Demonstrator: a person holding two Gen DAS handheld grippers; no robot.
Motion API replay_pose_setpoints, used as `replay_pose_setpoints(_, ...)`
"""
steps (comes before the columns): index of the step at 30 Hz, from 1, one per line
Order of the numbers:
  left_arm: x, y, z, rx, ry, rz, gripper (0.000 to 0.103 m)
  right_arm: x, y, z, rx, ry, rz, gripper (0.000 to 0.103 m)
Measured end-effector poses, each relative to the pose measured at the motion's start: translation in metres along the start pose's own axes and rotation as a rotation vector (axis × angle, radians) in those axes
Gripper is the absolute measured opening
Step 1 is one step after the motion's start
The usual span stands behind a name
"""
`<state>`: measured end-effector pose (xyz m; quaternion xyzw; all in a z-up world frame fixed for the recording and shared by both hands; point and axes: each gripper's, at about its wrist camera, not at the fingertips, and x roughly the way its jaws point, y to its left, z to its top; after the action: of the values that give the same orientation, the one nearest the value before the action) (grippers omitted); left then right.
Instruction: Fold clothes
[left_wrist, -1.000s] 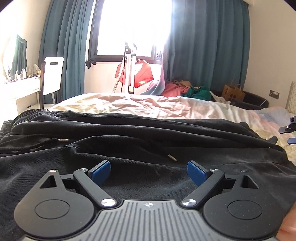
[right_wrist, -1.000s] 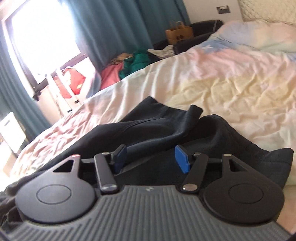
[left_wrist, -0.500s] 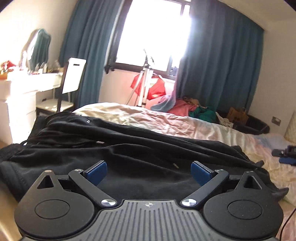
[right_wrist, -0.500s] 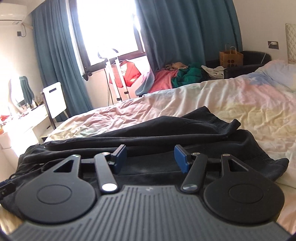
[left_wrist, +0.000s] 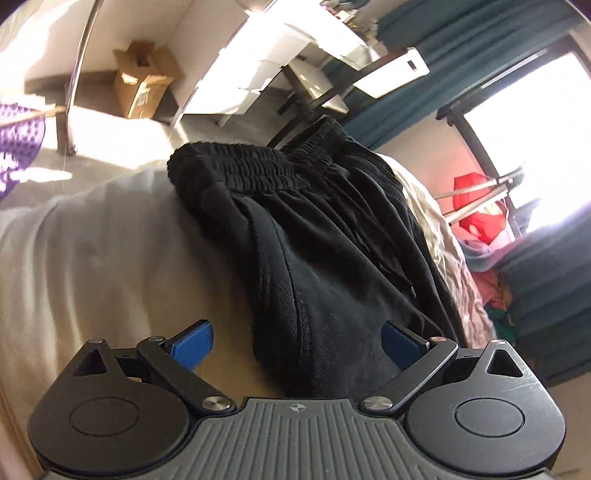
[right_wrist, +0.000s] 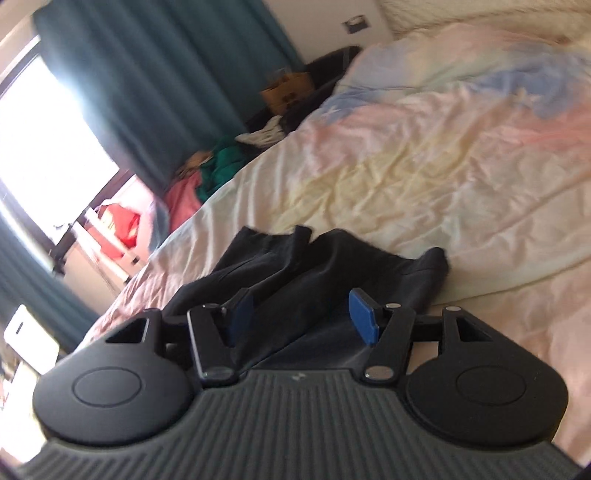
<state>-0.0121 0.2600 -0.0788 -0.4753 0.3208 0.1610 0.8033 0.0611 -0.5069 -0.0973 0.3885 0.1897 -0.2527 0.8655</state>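
Black trousers (left_wrist: 332, 258): lying on the bed (left_wrist: 110, 258), spread lengthwise. Elastic gathered waistband (left_wrist: 236, 170) at the far end in the left wrist view, bunched and rumpled at the bed's edge. Leg ends (right_wrist: 369, 258) seen in the right wrist view, lying creased on the pale, pastel-tinted duvet (right_wrist: 443, 166).

Left gripper (left_wrist: 295, 343): blue fingers (left_wrist: 194, 341) spread wide apart, nothing clamped. A fold of the trouser cloth lies between them, nearer the right-hand finger; contact with the pads cannot be told. Camera strongly tilted.

Right gripper (right_wrist: 301, 319): blue fingers (right_wrist: 364, 319) apart, not gripping. Dark trouser fabric sits between and under them; whether it touches the pads cannot be told. View somewhat blurred.

Bed surface: cream sheet under the waistband end, wrinkled; duvet with pink, yellow and blue patches beyond the leg ends.

Surroundings, left view: cardboard box (left_wrist: 142, 79) on the floor past the bed, white chair (left_wrist: 391, 74) near teal curtains (left_wrist: 554, 277), bright window (left_wrist: 535, 147), red item (left_wrist: 476, 210) by the window.

Surroundings, right view: teal curtains (right_wrist: 147, 74), heap of pink and green clothes (right_wrist: 207, 173) beyond the bed, brown paper bag (right_wrist: 288, 90) near the wall.
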Motion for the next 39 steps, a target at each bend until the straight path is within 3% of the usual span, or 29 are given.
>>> replay_pose_setpoints(6,0.026,0.034,0.014,-0.214,0.058,-0.063,0.098,0.022,-0.063,0.002,0.284,0.064,-0.121,0.061)
replay_pose_setpoints(12,0.029,0.036,0.013,-0.194,0.059,-0.096,0.098,0.066,-0.084,-0.019,0.434,0.249,-0.129,0.061)
replay_pose_setpoints(16,0.025,0.033,0.008,-0.159,0.060,-0.095,0.098,0.085,-0.084,-0.027,0.485,0.290,-0.079,0.061)
replay_pose_setpoints(22,0.020,0.031,0.002,-0.155,0.060,-0.095,0.098,0.088,-0.073,-0.020,0.457,0.243,0.012,0.062)
replay_pose_setpoints(28,0.015,0.022,-0.006,-0.124,0.069,-0.099,0.098,0.064,-0.051,0.000,0.257,0.062,-0.093,0.061)
replay_pose_setpoints(32,0.015,0.021,-0.008,-0.122,0.076,-0.097,0.098,0.053,-0.032,0.005,0.136,0.001,-0.066,0.062)
replay_pose_setpoints(35,0.014,0.023,-0.008,-0.134,0.077,-0.096,0.098,0.053,-0.016,0.003,0.081,0.024,0.013,0.062)
replay_pose_setpoints(39,0.021,0.021,-0.006,-0.144,0.076,-0.094,0.098,0.071,0.000,-0.007,0.118,0.126,0.139,0.062)
